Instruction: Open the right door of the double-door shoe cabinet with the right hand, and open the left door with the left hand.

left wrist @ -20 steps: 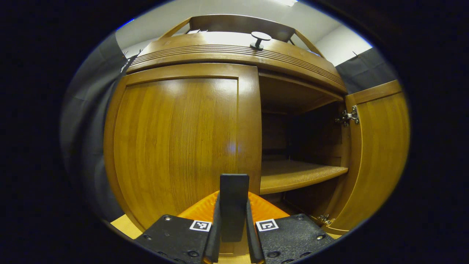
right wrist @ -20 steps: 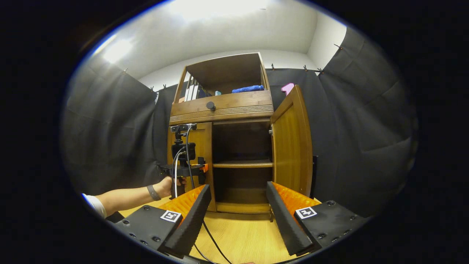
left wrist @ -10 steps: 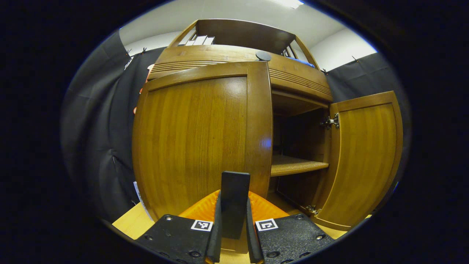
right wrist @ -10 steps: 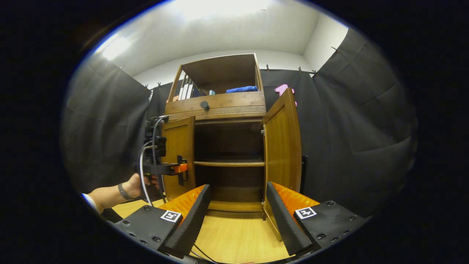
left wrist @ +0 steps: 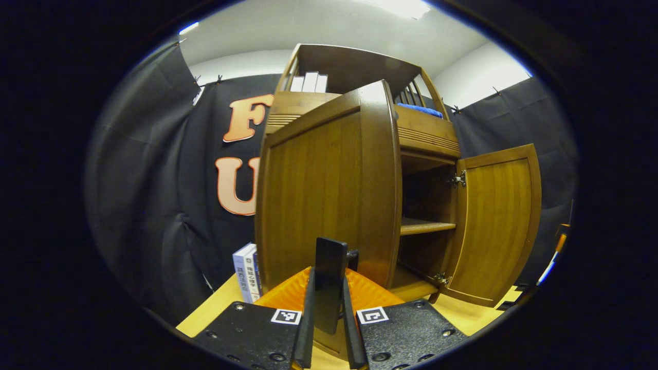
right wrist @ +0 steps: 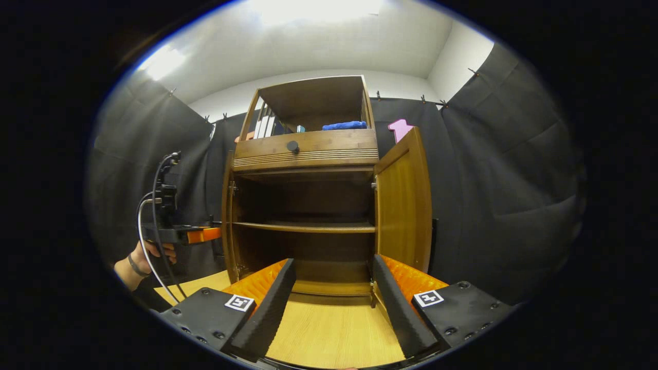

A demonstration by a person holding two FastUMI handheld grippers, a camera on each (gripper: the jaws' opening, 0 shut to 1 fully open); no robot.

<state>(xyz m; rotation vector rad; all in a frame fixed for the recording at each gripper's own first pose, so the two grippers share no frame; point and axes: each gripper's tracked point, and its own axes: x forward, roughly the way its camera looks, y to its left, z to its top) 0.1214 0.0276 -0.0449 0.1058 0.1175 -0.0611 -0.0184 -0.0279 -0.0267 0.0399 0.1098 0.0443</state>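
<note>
- Tongs first: my left gripper (left wrist: 327,288) is clenched on the handle (left wrist: 351,255) of the left door (left wrist: 329,190), low centre of the left gripper view; my right gripper (right wrist: 331,303) hangs released.
- Over the last second that door has swung from shut to wide open.
- Farther right, the right door (right wrist: 403,205) stands open, so the task looks nearly finished.

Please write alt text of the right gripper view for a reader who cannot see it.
A wooden shoe cabinet stands with both doors swung open, showing a bare shelf inside. The right gripper, open, points at it from the front, while a hand at the left holds the left gripper at the left door.
</note>
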